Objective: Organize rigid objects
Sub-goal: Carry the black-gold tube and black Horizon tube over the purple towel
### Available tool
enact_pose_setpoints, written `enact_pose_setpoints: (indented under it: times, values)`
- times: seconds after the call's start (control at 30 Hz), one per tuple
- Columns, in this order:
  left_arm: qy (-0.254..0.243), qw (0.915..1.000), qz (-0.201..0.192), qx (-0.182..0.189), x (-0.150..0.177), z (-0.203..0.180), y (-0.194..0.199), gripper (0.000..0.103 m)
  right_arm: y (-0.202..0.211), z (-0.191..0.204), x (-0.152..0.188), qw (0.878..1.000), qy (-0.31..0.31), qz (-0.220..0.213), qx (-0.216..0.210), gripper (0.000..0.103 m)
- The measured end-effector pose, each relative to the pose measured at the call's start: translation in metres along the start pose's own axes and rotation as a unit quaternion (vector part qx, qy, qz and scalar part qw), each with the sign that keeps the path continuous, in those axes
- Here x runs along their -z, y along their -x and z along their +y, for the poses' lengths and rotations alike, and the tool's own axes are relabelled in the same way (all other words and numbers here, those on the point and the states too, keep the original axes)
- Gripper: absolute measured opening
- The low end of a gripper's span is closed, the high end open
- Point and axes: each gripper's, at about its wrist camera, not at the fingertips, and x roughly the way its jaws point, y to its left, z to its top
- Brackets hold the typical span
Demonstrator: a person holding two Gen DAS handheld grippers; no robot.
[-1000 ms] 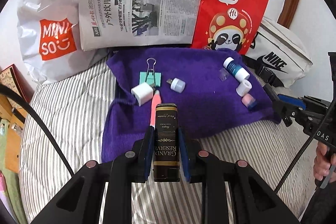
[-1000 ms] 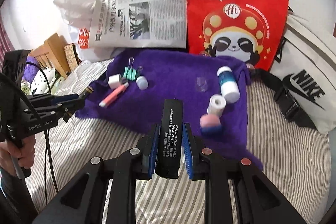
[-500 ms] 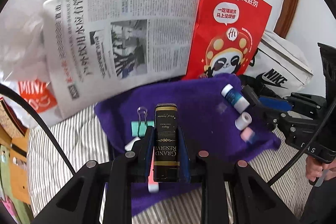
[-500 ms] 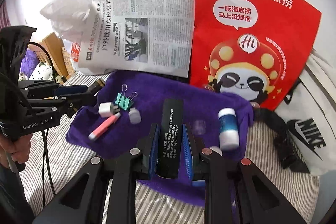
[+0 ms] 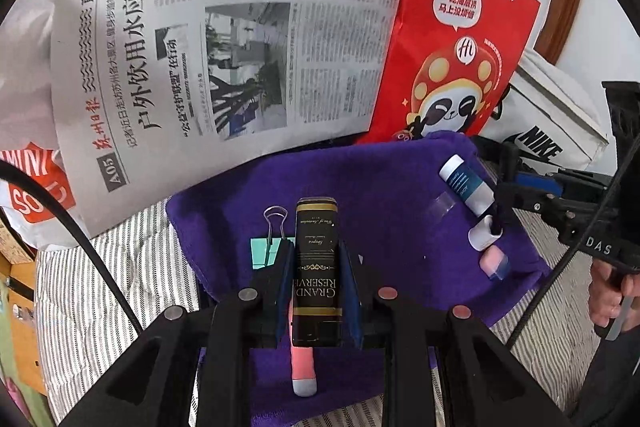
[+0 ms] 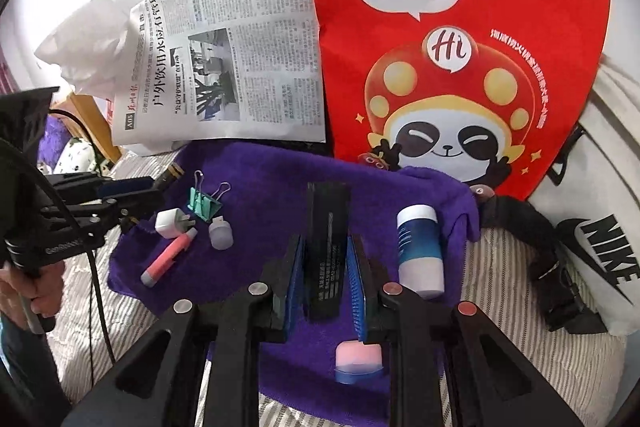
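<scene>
While the left wrist view is looking down over a purple towel (image 5: pixel 384 187) on a striped bedcover (image 5: pixel 100 291), the left gripper (image 5: pixel 318 267) is clamping a black box lettered "Grand Reserve" (image 5: pixel 317 259) between its blue pads, box upright along the fingers. A pink marker (image 5: pixel 302 367) is lying on the towel under the box. A teal binder clip (image 5: pixel 269 239) is sitting just left of the fingers. At the right edge of the towel a blue-and-white bottle (image 5: pixel 466 185), a small white roll (image 5: pixel 485 233) and a pink-and-blue eraser (image 5: pixel 495 262) are lying close together. A newspaper (image 5: pixel 224 47) and a red paper bag (image 5: pixel 456 39) are standing behind.

In the right wrist view, the right gripper (image 6: pixel 326 267) is closing its jaws on a plain black box (image 6: pixel 326 247), which is standing between the pads. The bottle (image 6: pixel 420 251) is lying just right of the fingers, the eraser (image 6: pixel 359 361) below them on the towel (image 6: pixel 260 179). At left, a white charger plug (image 6: pixel 170 223), the marker (image 6: pixel 168 257), a small white cap-like piece (image 6: pixel 221 234) and the clip (image 6: pixel 205 203) are clustering near the other gripper's tips (image 6: pixel 168 177). A white Nike bag (image 6: pixel 608 251) is resting at right.
</scene>
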Motion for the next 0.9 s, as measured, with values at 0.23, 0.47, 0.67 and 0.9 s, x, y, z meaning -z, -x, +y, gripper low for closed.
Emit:
enact_pose_setpoints:
  times: [0.23,0.47,0.67,0.9]
  values:
    - [-0.005,0.9999,0.010,0.004,0.003,-0.002,-0.010,0.022,-0.013,-0.007,0.003,1.000,0.001,0.016,-0.002,0.008]
    - [-0.010,0.9998,0.015,0.008,0.003,-0.005,-0.014,0.022,-0.029,-0.015,0.005,0.999,-0.011,0.041,-0.016,0.002]
    - [-0.013,0.9996,0.022,0.008,0.003,-0.007,-0.019,0.022,-0.032,0.001,0.012,0.996,0.039,0.080,-0.019,0.008]
    - [-0.001,0.9998,0.018,0.007,0.003,0.004,-0.014,0.022,-0.058,0.025,0.027,0.987,0.081,0.131,-0.051,0.008]
